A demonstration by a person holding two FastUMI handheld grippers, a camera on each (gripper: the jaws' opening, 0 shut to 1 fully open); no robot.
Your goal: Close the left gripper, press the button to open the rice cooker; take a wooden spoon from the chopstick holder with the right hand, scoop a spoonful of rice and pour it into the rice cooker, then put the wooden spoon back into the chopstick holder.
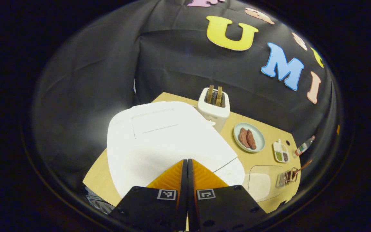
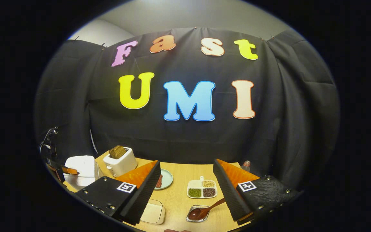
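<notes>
On the table (image 2: pixel 179 193), left to right: rice cooker (image 2: pixel 80 170), toaster (image 2: pixel 120 162), plate (image 2: pixel 166 179), divided dish (image 2: pixel 201 188). Nearer the camera, wooden spoon (image 2: pixel 204 211) resting in the chopstick holder (image 2: pixel 198 214).

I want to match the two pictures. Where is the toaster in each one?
Left gripper view: the toaster stands upper middle, behind the rice cooker.
Right gripper view: the toaster sits lower left, right of the rice cooker.
Shared landmark: the round plate beside it.
</notes>
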